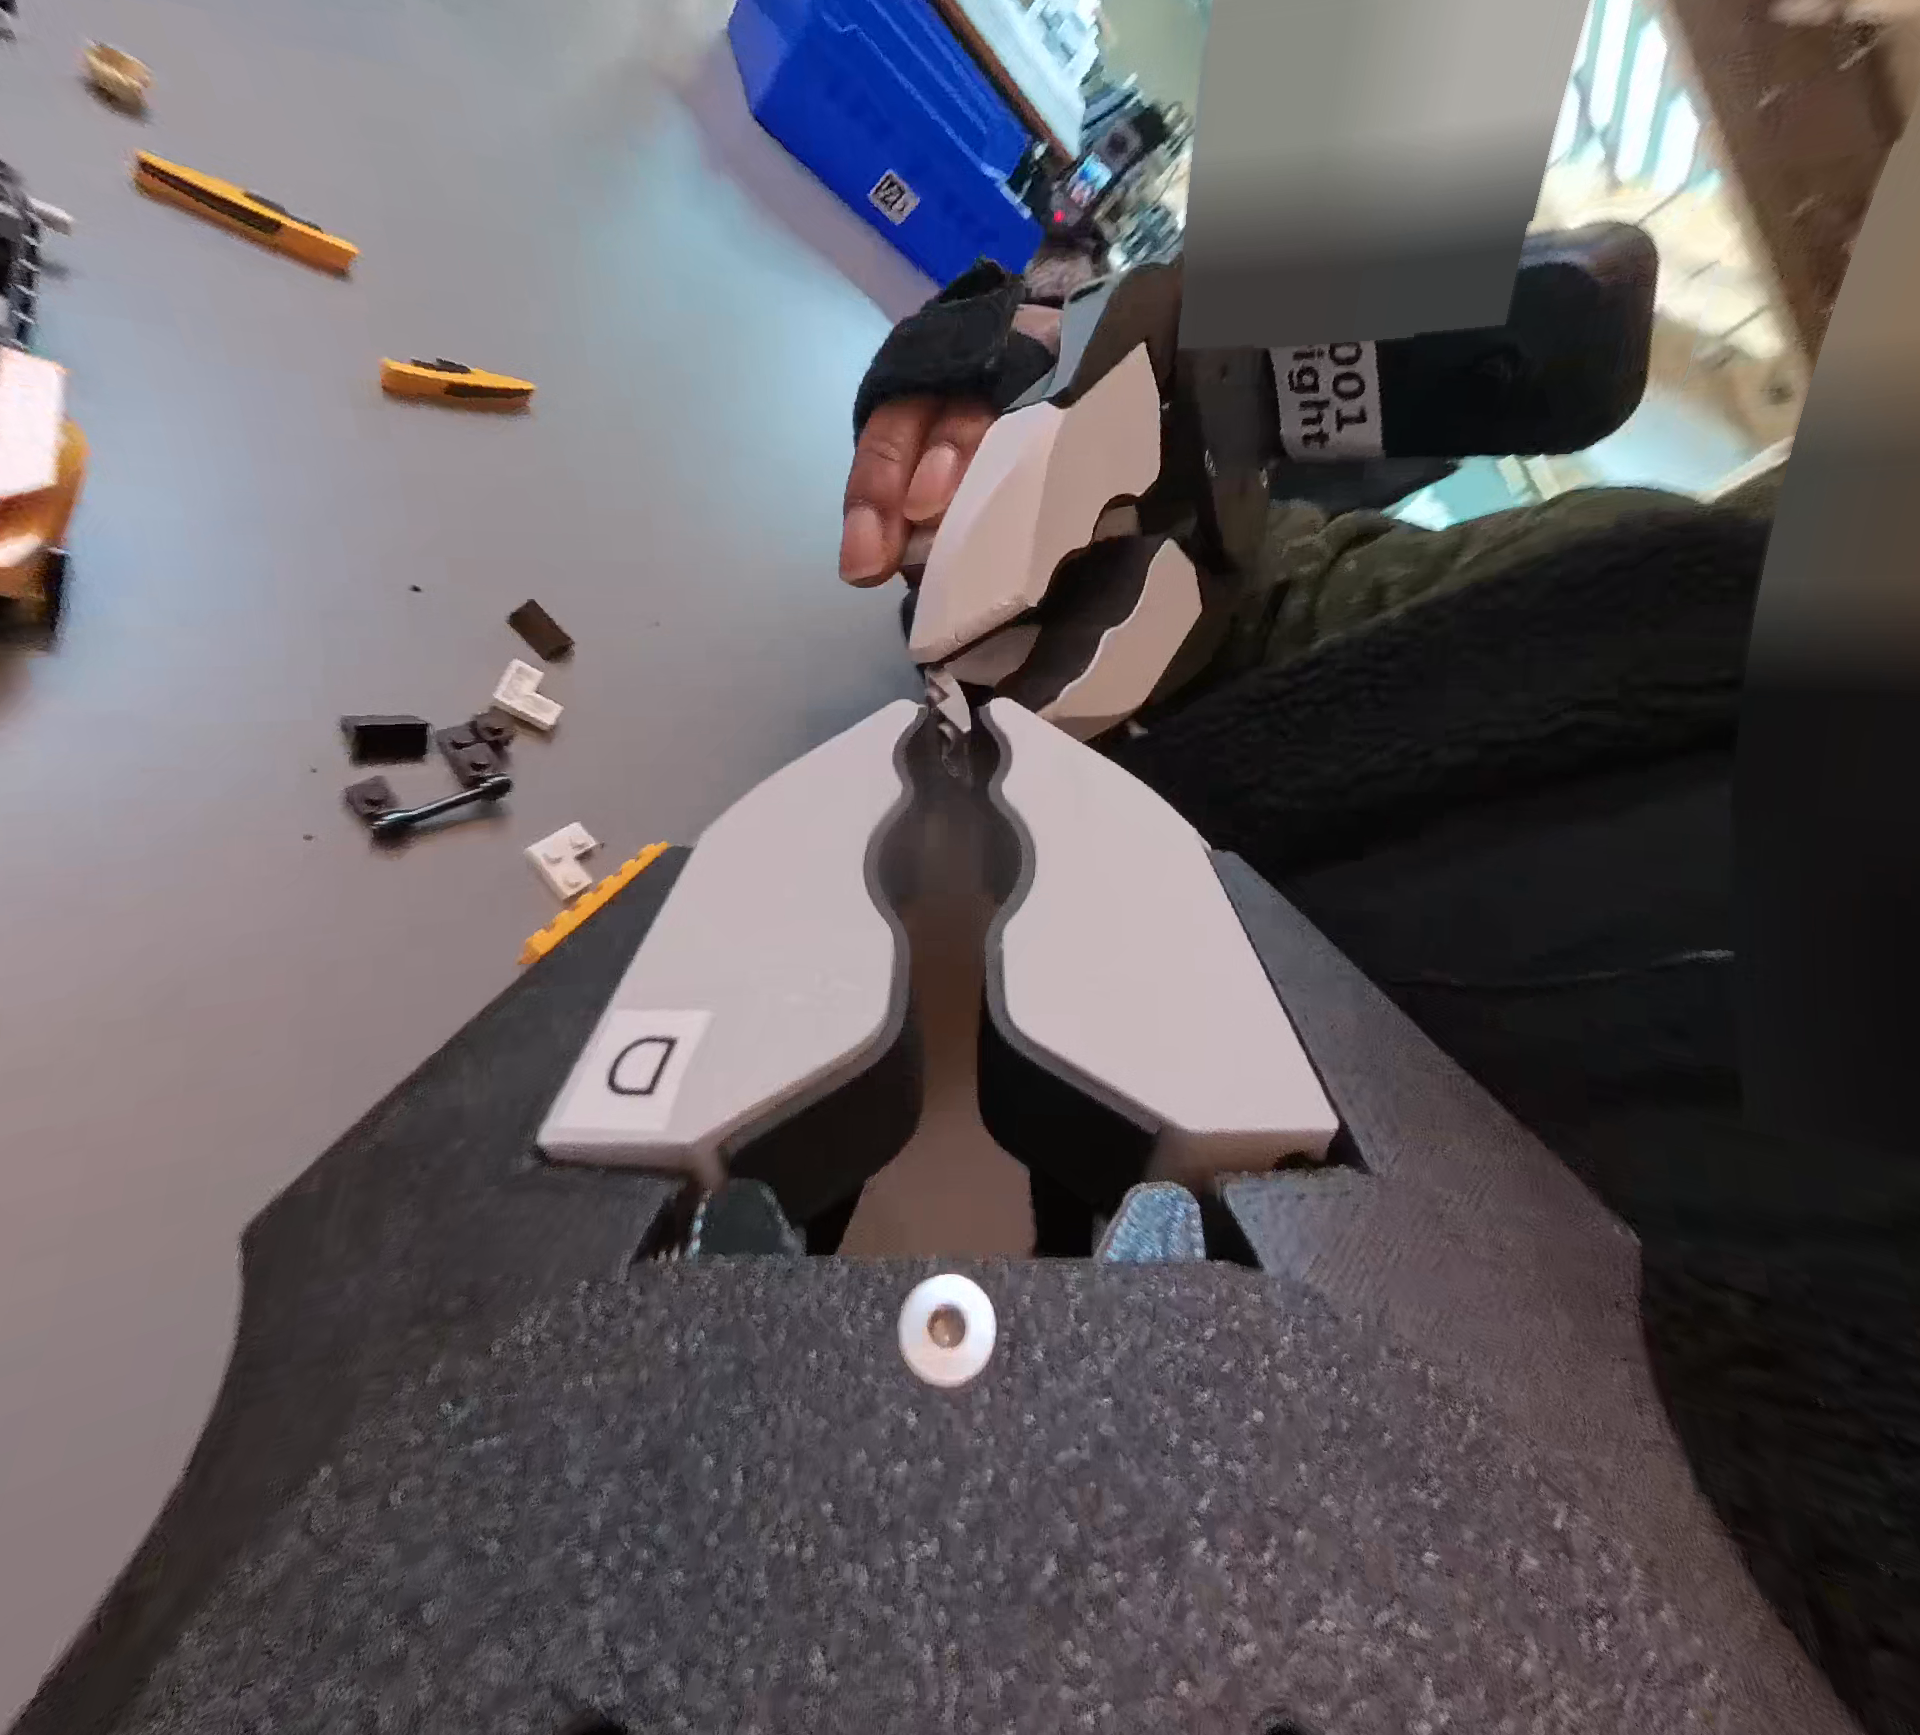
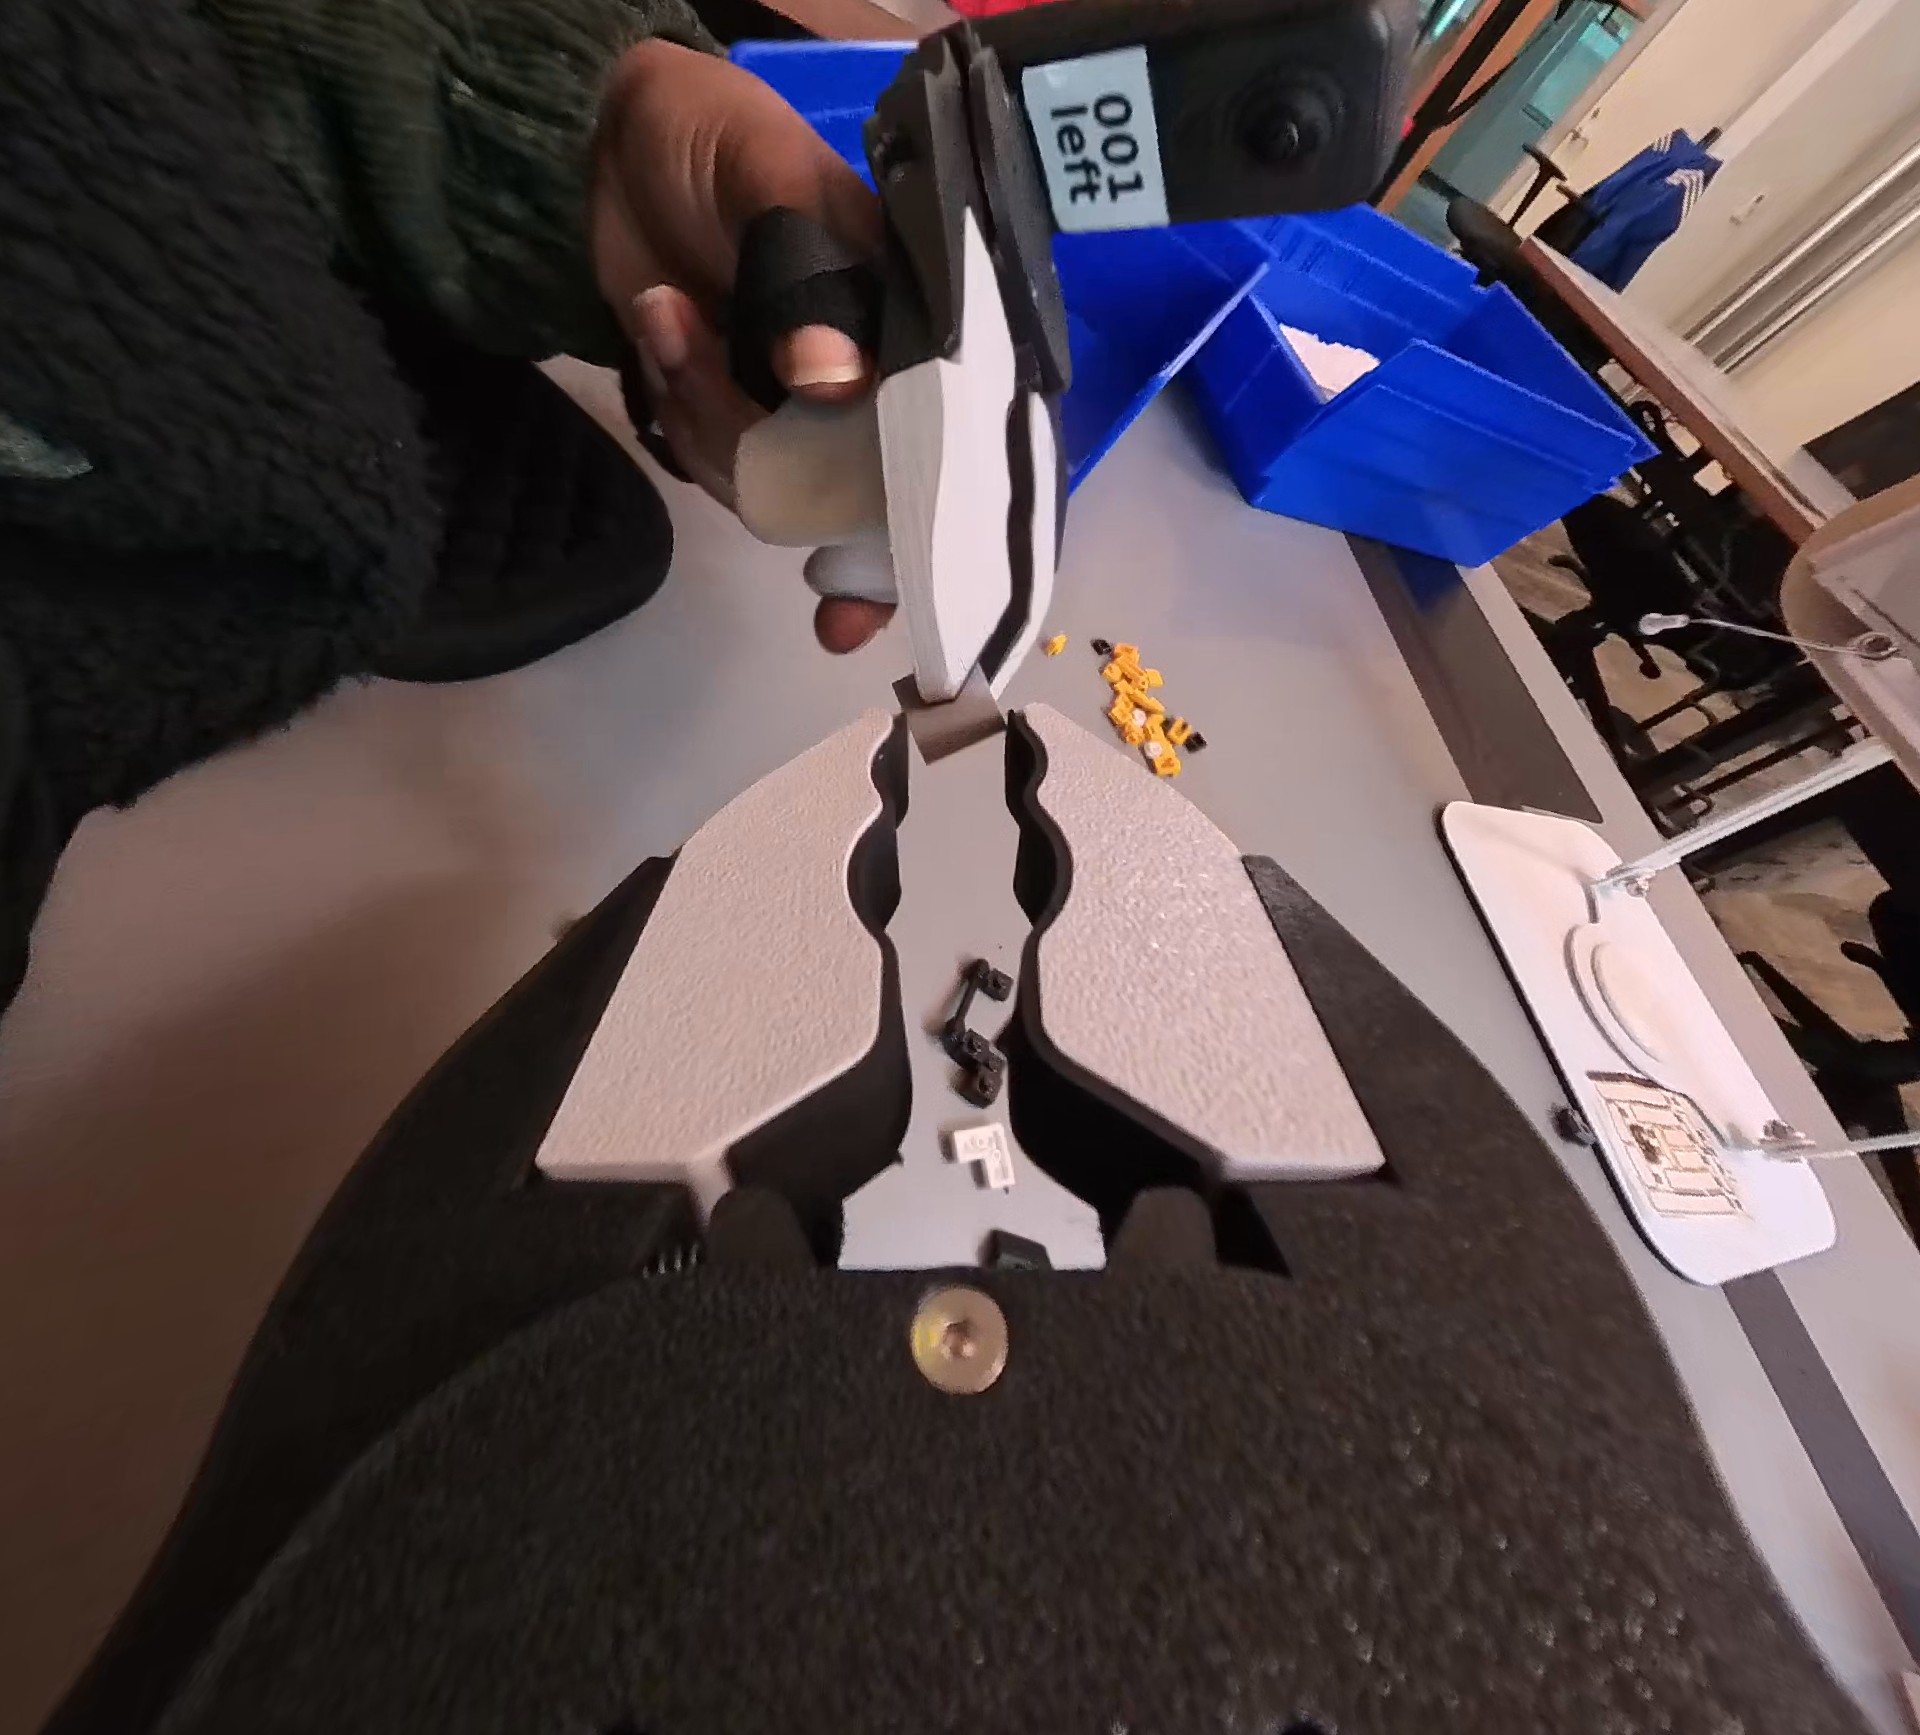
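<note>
The right claw [image 2: 954, 729] pinches a small flat grey tile [image 2: 951, 738] across its width, one fingertip pressed on each side edge. The left claw [image 1: 951, 729] comes down from twelve o'clock in the right wrist view and its nearly closed tips clamp the top edge of the same grey tile, so the piece is gripped by both claws at once, in the air above the grey bench [image 2: 1299, 646]. In the left wrist view the tile shows only as a thin grey sliver between the two sets of tips, with the right claw meeting them from one o'clock.

On the bench at two o'clock of the right claw lies a small heap of yellow bricks [image 2: 1143, 709]. Below the claws lie black plates and a black bar [image 1: 442, 802] and white L-shaped plates [image 1: 528, 693]. Long yellow pieces [image 1: 244, 210] lie toward ten o'clock in the left wrist view. Blue bins [image 2: 1434, 397] stand at the bench's far side.
</note>
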Demonstrator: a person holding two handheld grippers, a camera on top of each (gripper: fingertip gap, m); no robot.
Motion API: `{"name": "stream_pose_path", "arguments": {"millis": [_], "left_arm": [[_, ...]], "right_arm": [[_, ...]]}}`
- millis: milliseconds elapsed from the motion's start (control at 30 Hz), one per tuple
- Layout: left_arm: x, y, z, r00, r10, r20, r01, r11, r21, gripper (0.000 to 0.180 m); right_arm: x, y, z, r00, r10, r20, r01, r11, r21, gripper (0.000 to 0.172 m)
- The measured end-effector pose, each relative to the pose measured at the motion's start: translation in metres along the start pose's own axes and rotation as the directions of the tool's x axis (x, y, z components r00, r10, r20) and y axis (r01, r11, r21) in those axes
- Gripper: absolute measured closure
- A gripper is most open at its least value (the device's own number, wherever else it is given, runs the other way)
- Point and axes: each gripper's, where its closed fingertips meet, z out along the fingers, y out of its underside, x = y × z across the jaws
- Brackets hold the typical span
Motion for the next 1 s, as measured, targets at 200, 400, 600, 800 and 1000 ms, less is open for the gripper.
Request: {"name": "stream_pose_path", "arguments": {"millis": [200, 400, 600, 800, 1000], "left_arm": [[-0.059, -0.018, -0.099, 0.705, 0.312, 0.637, -0.287, 0.947, -0.147, 0.175], [-0.113, 0.008, -0.240, 0.221, 0.233, 0.947, -0.033, 0.972, -0.232, 0.161], [-0.120, 0.017, -0.249, 0.179, 0.252, 0.951, -0.019, 0.967, -0.252, 0.129], [-0.126, 0.028, -0.254, 0.173, 0.262, 0.949, 0.029, 0.962, -0.271, 0.115], [-0.126, 0.052, -0.240, 0.304, 0.280, 0.910, 0.121, 0.937, -0.329, 0.112]], "right_arm": [[-0.025, 0.045, -0.015, 0.968, 0.164, 0.191, -0.117, 0.965, -0.233, 0.145], [-0.085, 0.110, -0.033, 0.883, 0.318, 0.346, -0.101, 0.847, -0.521, 0.141], [-0.088, 0.111, -0.025, 0.869, 0.407, 0.281, -0.173, 0.782, -0.599, 0.148], [-0.084, 0.111, -0.020, 0.864, 0.440, 0.244, -0.211, 0.757, -0.619, 0.160], [-0.082, 0.111, -0.020, 0.870, 0.431, 0.242, -0.212, 0.767, -0.606, 0.163]]}}
